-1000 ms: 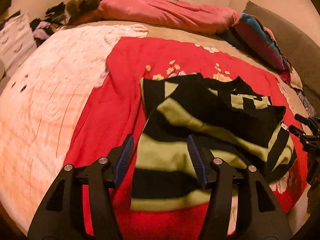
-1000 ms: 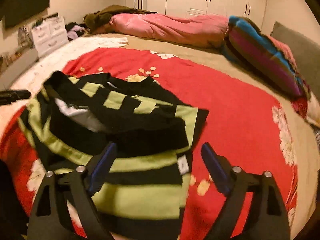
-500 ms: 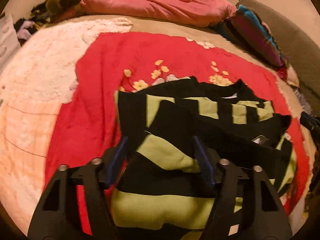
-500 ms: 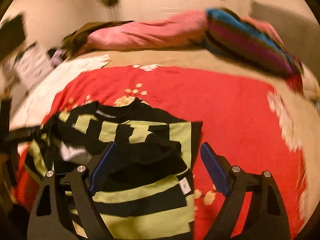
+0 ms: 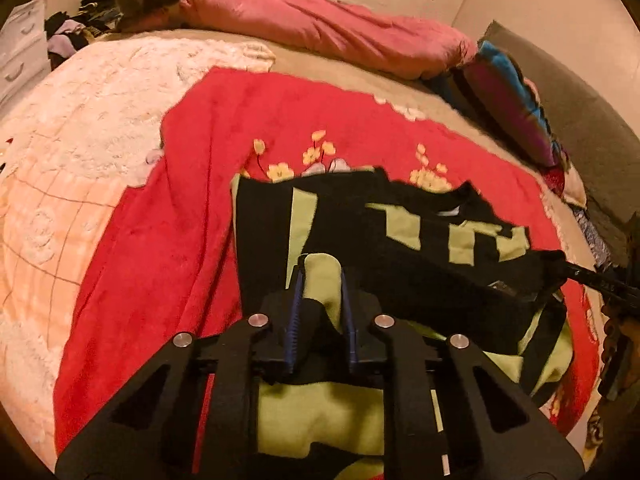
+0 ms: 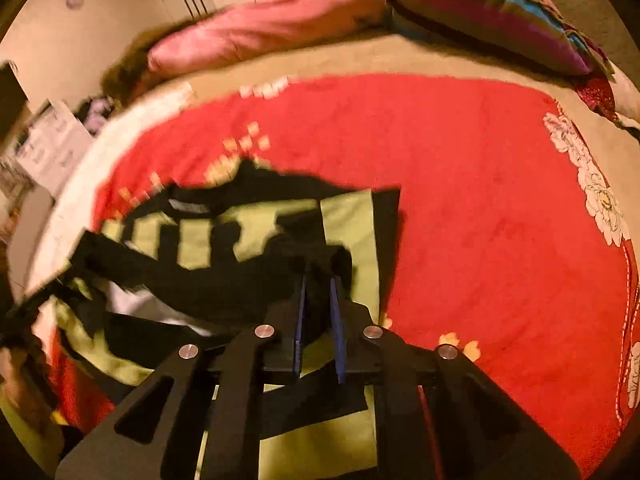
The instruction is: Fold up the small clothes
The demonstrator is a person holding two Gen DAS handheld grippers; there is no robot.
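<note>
A black and lime-green striped shirt [image 5: 400,216] lies partly folded on a red flowered blanket [image 5: 192,240]. My left gripper [image 5: 320,276] is closing, and its blue pads pinch a raised green fold on the shirt's left side. In the right wrist view the shirt [image 6: 348,220] is blurred. My right gripper [image 6: 318,284] is closing on a bunched black fold near the shirt's right edge. The fabric between the two grips is lifted into a black band. The right gripper's tip [image 5: 608,284] shows at the far right of the left wrist view.
The red blanket [image 6: 480,200] covers most of the bed, beside a white fluffy blanket [image 5: 80,120] on the left. A pink duvet [image 5: 320,28] and a striped pillow [image 5: 508,112] lie along the far side. White drawers [image 5: 20,52] and heaped clothes stand at far left.
Both grippers went from wide open over the shirt to shut on its fabric. The cloth between them has risen off the bed, and the right gripper has rolled.
</note>
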